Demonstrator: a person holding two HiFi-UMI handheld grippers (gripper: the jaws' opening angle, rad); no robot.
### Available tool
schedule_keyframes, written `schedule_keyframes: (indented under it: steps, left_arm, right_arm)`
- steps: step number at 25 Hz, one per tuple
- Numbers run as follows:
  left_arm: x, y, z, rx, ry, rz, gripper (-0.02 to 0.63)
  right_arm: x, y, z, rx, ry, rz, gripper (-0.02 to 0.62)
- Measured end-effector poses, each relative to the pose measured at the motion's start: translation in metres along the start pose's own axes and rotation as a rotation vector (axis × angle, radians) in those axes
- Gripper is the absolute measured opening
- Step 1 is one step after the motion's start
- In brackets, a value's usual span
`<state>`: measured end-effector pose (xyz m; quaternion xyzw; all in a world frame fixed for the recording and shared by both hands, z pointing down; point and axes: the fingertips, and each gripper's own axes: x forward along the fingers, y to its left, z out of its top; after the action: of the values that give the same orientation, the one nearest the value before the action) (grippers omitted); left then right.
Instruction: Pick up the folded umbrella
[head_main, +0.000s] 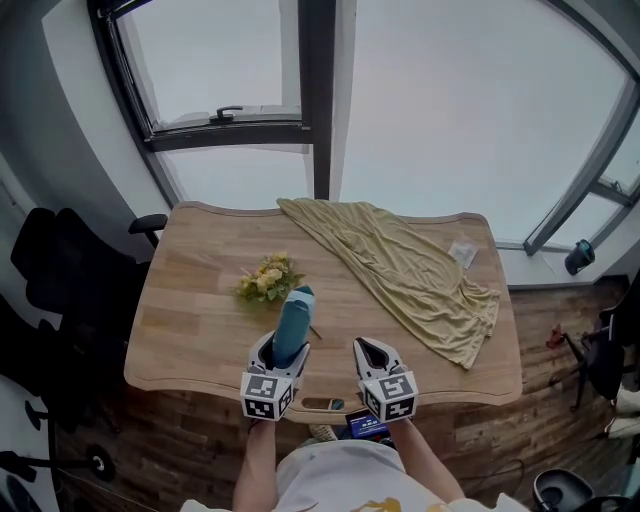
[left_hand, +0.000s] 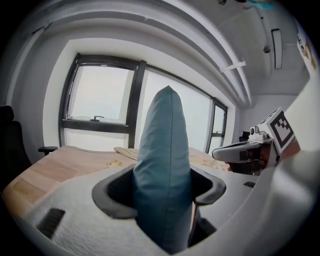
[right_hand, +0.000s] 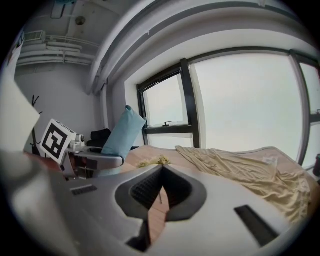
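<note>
The left claw (head_main: 281, 356) is closed on the folded umbrella (head_main: 293, 325), a teal sleeve gripped near its lower end between both jaws. The umbrella stands nearly upright above the near part of the worktop (head_main: 195, 325), its free end tilted away from the person. The right claw (head_main: 372, 353) is just beside it, jaws brought together at the tips and holding nothing. A bunch of yellow flowers (head_main: 268, 278) and a tan cloth (head_main: 405, 268) lie farther back

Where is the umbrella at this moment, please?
In the head view, the umbrella is clamped in the left gripper over the near edge of the table, with the flowers just beyond it and the right gripper beside it.
</note>
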<state>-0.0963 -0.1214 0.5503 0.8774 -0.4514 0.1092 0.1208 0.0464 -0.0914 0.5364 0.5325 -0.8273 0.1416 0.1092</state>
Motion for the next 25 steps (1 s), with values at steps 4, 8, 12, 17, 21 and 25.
schedule_keyframes:
  steps: [4, 8, 12, 17, 21, 25]
  left_arm:
    - [-0.007, -0.007, 0.005, -0.015, -0.013, -0.012, 0.310]
    - [-0.015, -0.013, 0.011, -0.041, -0.038, -0.019, 0.310]
    - [-0.023, -0.021, 0.015, -0.048, -0.055, -0.014, 0.310]
    - [-0.041, -0.031, 0.009, -0.081, -0.039, 0.041, 0.310]
    - [-0.065, -0.051, 0.010, -0.091, -0.069, 0.060, 0.310]
    - [-0.090, -0.073, 0.012, -0.089, -0.097, 0.069, 0.310]
  right_arm:
    - [0.000, 0.003, 0.000, 0.003, 0.001, 0.003, 0.011]
    - [0.001, 0.009, 0.004, 0.009, -0.011, 0.021, 0.011]
    - [-0.003, 0.013, 0.009, 0.013, -0.026, 0.042, 0.011]
    - [-0.025, 0.024, 0.024, 0.017, -0.076, 0.070, 0.011]
    - [-0.052, 0.029, 0.027, 0.009, -0.101, 0.092, 0.011]
    - [-0.079, 0.038, 0.021, -0.009, -0.103, 0.102, 0.011]
